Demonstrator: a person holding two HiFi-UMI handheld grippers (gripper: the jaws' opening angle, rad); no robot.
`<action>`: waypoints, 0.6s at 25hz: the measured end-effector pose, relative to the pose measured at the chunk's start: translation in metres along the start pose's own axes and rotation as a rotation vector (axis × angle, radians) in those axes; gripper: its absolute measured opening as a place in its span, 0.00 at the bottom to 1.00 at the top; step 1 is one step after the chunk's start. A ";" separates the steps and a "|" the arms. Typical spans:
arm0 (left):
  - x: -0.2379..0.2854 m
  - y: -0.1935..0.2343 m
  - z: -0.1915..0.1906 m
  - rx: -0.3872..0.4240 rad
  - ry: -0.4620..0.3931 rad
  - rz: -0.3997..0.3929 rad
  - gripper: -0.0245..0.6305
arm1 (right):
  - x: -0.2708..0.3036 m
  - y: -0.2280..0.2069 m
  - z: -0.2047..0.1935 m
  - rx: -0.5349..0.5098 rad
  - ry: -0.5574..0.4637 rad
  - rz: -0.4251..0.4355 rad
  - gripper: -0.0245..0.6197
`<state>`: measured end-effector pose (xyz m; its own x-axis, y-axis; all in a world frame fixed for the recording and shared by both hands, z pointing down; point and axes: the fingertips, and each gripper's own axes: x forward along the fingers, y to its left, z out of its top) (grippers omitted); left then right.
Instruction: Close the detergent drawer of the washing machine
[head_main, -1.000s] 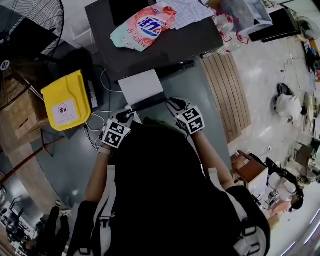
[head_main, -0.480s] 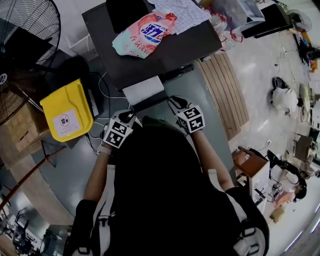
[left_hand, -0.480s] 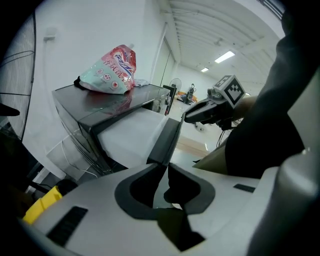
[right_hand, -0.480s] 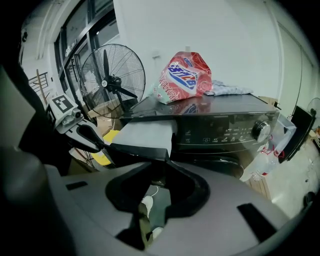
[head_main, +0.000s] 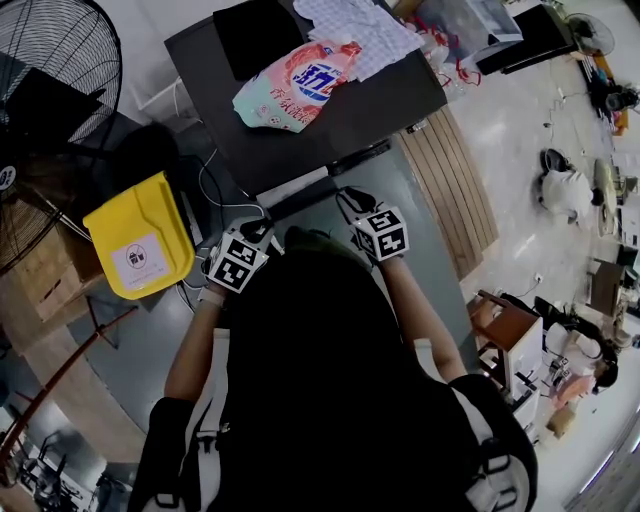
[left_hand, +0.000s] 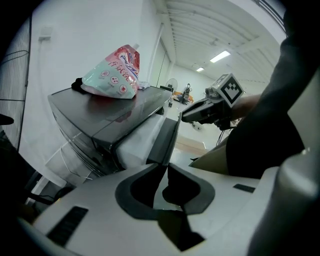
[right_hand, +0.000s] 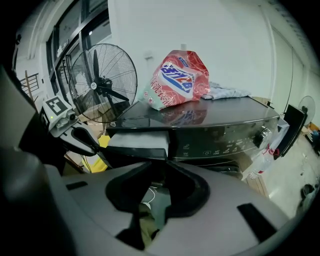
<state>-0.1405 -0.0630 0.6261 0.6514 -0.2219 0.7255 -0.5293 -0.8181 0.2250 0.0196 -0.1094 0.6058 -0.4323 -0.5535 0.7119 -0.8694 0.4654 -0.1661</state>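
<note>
Detergent drawer (right_hand: 137, 141) part-open (white tray, dark front), jutting from washer (right_hand: 225, 132).

One washing machine (head_main: 330, 120), one pouch (head_main: 295, 85), two hand-held grippers (head_main: 257, 232) (head_main: 351, 202).

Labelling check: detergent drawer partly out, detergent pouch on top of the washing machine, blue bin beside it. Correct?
No: the bin is yellow, not blue, as the head view shows. The rest stands: detergent drawer partly out, detergent pouch on top of the washing machine, bin beside it.
</note>
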 end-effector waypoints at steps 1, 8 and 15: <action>0.000 0.002 0.001 0.006 -0.002 -0.003 0.14 | 0.001 0.000 0.002 0.004 -0.001 -0.002 0.18; 0.000 0.016 0.005 0.019 -0.030 -0.035 0.13 | 0.011 -0.003 0.012 0.024 -0.017 -0.024 0.19; -0.002 0.016 0.006 0.028 -0.039 -0.077 0.13 | 0.013 -0.003 0.007 0.050 -0.019 -0.032 0.19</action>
<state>-0.1467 -0.0787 0.6241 0.7105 -0.1780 0.6809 -0.4618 -0.8479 0.2603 0.0151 -0.1233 0.6108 -0.4085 -0.5806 0.7043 -0.8934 0.4125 -0.1781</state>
